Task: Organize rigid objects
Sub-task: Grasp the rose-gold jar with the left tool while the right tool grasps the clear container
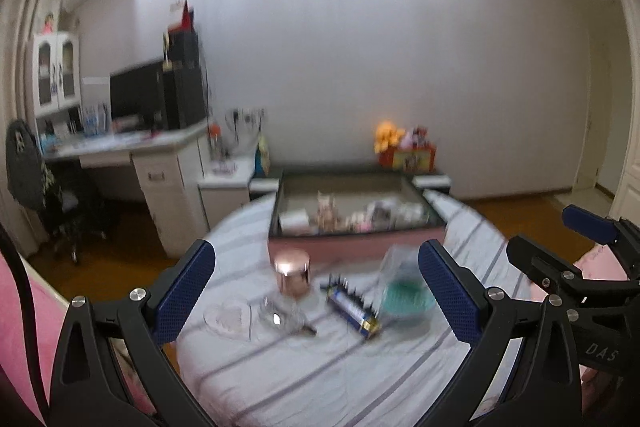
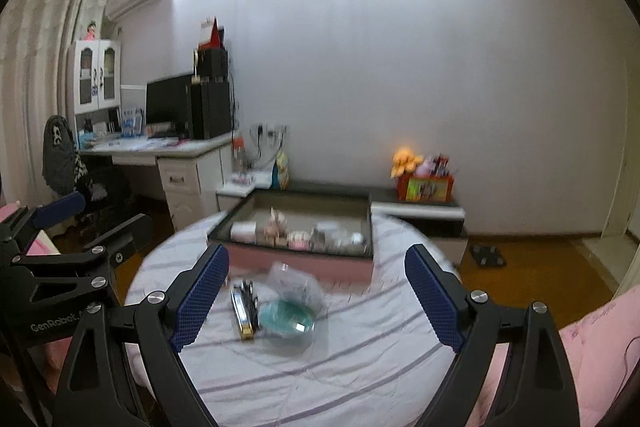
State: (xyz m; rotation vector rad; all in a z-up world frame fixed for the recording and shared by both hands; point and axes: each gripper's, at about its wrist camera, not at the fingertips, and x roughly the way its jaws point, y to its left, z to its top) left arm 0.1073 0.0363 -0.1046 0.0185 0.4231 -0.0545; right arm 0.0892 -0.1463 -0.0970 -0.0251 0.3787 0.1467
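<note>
On the striped cloth of a round table (image 1: 320, 379) lie a rose-gold cylindrical tin (image 1: 292, 273), a blue and gold flat pack (image 1: 352, 311), a clear bag with a teal dish (image 1: 404, 291), a clear heart-shaped dish (image 1: 228, 319) and a small glass piece (image 1: 280, 317). Behind them stands a pink box (image 1: 356, 211) with a dark rim, holding several small items. My left gripper (image 1: 316, 295) is open and empty, above the items. My right gripper (image 2: 316, 299) is open and empty, above the teal dish (image 2: 286, 319) and the pack (image 2: 244, 311). The box (image 2: 300, 227) lies beyond.
A white desk with a monitor (image 2: 168, 107) and a chair (image 2: 64, 163) stands at the left. A low cabinet (image 2: 416, 211) with a red box of flowers is against the back wall. Pink bedding (image 2: 600, 347) lies at the right. The floor is wood.
</note>
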